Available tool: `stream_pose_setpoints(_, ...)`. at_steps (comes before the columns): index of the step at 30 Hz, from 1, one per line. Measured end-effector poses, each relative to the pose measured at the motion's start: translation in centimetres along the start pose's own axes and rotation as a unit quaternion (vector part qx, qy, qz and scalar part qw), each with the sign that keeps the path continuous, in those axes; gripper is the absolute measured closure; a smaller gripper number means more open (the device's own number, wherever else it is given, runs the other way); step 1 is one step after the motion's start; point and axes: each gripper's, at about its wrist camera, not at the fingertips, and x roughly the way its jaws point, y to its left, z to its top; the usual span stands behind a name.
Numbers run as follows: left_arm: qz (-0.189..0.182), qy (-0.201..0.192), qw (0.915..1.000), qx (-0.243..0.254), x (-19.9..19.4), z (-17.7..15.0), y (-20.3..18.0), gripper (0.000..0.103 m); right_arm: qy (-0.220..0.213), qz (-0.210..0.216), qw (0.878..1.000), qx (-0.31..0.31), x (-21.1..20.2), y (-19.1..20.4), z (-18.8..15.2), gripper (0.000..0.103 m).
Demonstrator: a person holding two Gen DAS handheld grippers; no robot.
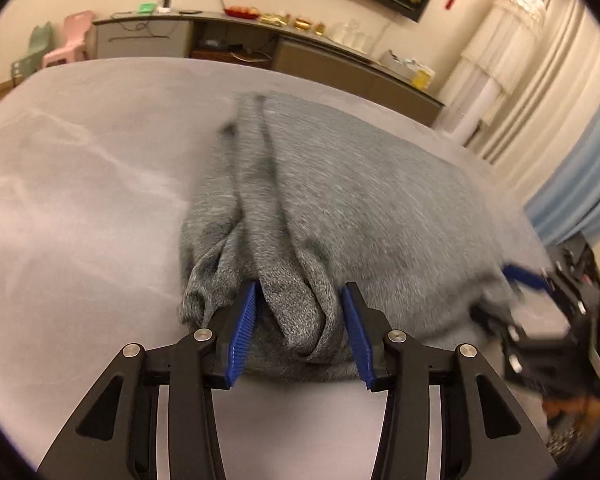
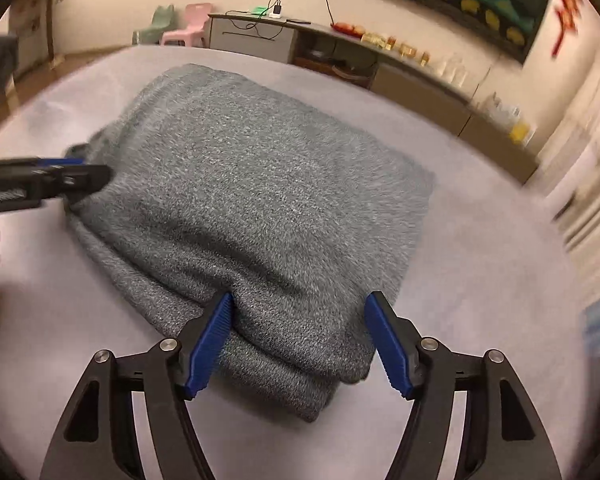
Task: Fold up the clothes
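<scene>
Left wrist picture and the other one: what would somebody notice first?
A big fuzzy grey sweater fills the middle, lying folded on a pale grey table. Right in front, each tool's blue pads stand apart around the sweater's near edge: the left tool at a bunched corner, the right tool at the other. Behind, a long cabinet runs along the wall.

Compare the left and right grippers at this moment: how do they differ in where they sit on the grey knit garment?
The left gripper straddles a bunched ridge of folds on the grey knit garment; the right gripper straddles a smooth, rounded fold near a corner. The right's jaws stand wider than the left's. Both have blue pads, point down at the near edge, and neither visibly clamps the cloth.
</scene>
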Motion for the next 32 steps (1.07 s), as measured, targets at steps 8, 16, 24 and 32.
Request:
stream_pose_setpoints(8,0.009,0.002,1.0000,-0.002,0.7,1.0,-0.2,0.058,0.039,0.048,0.995,0.081,4.2,-4.5,4.1,0.034)
stream_pose_setpoints(16,0.052,0.005,0.9986,0.012,0.2,1.2,-2.0,0.056,0.042,0.053,0.990,0.125,5.5,-7.6,6.7,0.034)
stream_pose_setpoints(24,0.067,0.006,0.9962,0.056,-5.4,-2.1,-7.5,0.016,-0.037,0.028,0.993,0.111,-4.6,-5.2,1.8,0.024)
stream_pose_setpoints(32,0.067,-0.032,0.9959,0.051,-7.1,-4.1,-10.5,0.012,0.003,0.020,0.990,0.142,-9.4,-1.8,-9.3,0.024)
